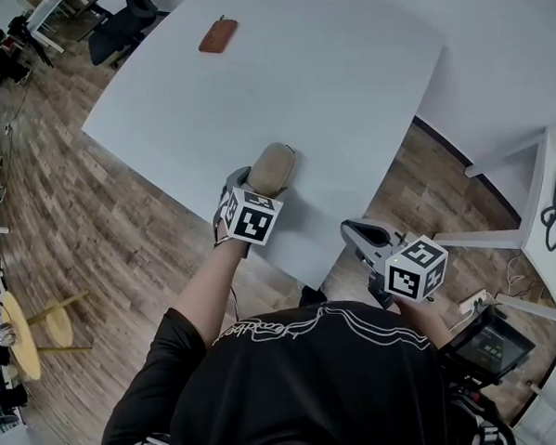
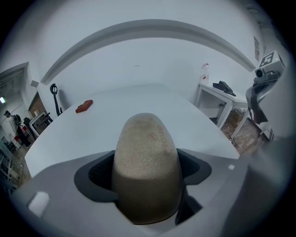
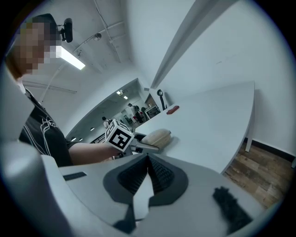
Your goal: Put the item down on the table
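Observation:
A tan, egg-shaped pouch (image 1: 273,166) sits lengthwise between the jaws of my left gripper (image 1: 260,183), which are shut on it. In the left gripper view the pouch (image 2: 145,162) fills the gap between the dark pads. It hangs low over the white table (image 1: 340,99), near the front edge; whether it touches the top I cannot tell. My right gripper (image 1: 356,232) stays off the table's near corner, over the wood floor, with its jaws shut and nothing in them (image 3: 148,159). From there the pouch (image 3: 156,137) shows beside the left marker cube.
A red-brown flat case (image 1: 218,34) lies at the table's far end. A black office chair (image 1: 126,18) stands beyond it. A white side desk (image 1: 549,231) with a phone is at the right, and a yellow stool (image 1: 31,330) at the left.

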A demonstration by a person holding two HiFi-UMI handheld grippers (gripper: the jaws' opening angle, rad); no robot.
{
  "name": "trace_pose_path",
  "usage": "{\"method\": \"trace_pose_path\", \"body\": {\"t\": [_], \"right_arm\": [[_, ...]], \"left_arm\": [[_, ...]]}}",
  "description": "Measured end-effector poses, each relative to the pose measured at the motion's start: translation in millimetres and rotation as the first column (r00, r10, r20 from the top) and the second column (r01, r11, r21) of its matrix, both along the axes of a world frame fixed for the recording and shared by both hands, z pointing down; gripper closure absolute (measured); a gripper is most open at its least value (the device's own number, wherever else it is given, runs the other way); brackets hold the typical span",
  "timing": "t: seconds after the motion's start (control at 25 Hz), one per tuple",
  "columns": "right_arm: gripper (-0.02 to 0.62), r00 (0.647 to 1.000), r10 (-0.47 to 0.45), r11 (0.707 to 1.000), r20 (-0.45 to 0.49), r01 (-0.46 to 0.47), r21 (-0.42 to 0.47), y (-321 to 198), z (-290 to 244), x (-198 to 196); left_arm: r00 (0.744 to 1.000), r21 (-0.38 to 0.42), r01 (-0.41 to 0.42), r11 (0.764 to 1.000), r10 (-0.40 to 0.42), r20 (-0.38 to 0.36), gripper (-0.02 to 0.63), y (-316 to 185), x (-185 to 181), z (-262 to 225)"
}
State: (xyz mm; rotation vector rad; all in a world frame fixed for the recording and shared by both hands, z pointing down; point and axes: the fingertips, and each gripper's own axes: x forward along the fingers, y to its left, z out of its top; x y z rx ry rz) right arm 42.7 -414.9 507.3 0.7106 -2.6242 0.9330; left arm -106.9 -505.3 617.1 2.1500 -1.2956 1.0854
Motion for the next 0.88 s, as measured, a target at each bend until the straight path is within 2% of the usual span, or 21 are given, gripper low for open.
{"method": "trace_pose_path", "body": {"t": [0.24, 0.6, 0.76, 0.88], "right_arm": [[0.588, 1.0, 0.012, 1.0, -0.003, -0.012, -0.005, 0, 1, 3], [0.588, 1.0, 0.014, 1.0, -0.009, -0.015, -0.003, 0, 3, 5], [0.588, 1.0, 0.023, 1.0, -0.001, -0.023, -0.009, -1, 1, 5], [0.588, 1.0, 0.018, 1.0, -0.017, -0.017, 0.014, -1, 1, 6]], "left_arm": [[0.999, -0.017, 0.002, 1.0, -0.001, 0.035, 0.207, 2, -5, 16], [0.997, 0.034, -0.022, 0.999, 0.019, 0.079, 0.202, -2, -4, 21], [1.0, 0.069, 0.001, 0.998, -0.003, 0.026, 0.172, 0, -4, 6], [1.0, 0.134, 0.025, 0.991, -0.026, 0.007, 0.161, 6, -7, -11]]}}
